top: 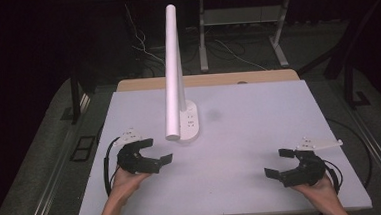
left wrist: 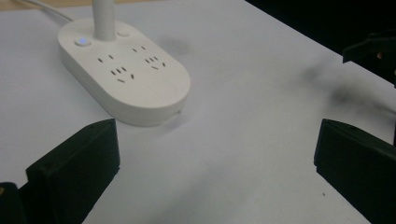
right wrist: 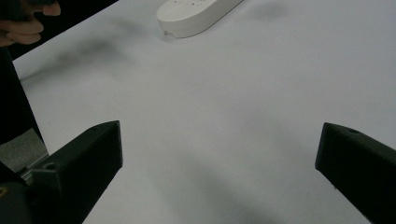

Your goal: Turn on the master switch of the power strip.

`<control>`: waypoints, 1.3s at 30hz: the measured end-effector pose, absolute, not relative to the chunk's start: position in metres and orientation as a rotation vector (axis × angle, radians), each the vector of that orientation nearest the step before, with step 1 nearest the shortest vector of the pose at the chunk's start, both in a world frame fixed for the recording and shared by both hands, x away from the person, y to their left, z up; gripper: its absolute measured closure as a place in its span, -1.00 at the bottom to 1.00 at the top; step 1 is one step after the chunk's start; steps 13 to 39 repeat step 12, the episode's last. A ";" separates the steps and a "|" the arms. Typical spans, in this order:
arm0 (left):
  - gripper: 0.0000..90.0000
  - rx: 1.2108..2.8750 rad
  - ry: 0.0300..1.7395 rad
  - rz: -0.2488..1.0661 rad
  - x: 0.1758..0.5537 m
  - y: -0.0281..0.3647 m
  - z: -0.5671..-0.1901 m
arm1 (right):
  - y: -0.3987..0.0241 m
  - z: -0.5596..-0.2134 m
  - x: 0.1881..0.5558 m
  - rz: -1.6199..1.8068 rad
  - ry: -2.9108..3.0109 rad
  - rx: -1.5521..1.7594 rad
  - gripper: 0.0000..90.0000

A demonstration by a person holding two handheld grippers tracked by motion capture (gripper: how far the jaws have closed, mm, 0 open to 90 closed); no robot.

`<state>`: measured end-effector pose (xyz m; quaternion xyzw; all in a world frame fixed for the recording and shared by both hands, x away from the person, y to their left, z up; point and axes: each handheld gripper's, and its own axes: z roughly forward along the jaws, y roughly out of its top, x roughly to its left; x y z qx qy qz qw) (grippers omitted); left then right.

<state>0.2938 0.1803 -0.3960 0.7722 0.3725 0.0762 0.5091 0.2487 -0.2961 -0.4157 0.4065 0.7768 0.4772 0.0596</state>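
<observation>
The L gripper (top: 156, 150) is hovering low over the table (top: 250, 134) w/ its 2 jaws spread wide, gripping nothing. The white power strip lamp base (top: 191, 118) is sitting just ahead of it, near the table's back-left; its sockets are showing clearly in the left gripper view (left wrist: 126, 74), w/ the white lamp post (top: 172, 68) rising from it. The R gripper (top: 280, 163) is sitting well apart at the near right, jaws also wide open & empty.

This looks like a lab or recording studio. A white worktop (top: 260, 133) stands in a dark room, with loose cables (top: 147, 50) on the floor and metal desk legs (top: 279, 44) behind it. A white socket-base lamp (top: 187, 120) lights the surface.
</observation>
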 end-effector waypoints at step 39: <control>-1.00 1.855 0.895 0.150 0.267 0.183 -0.412 | -0.295 -0.416 0.249 1.448 2.358 1.236 -1.00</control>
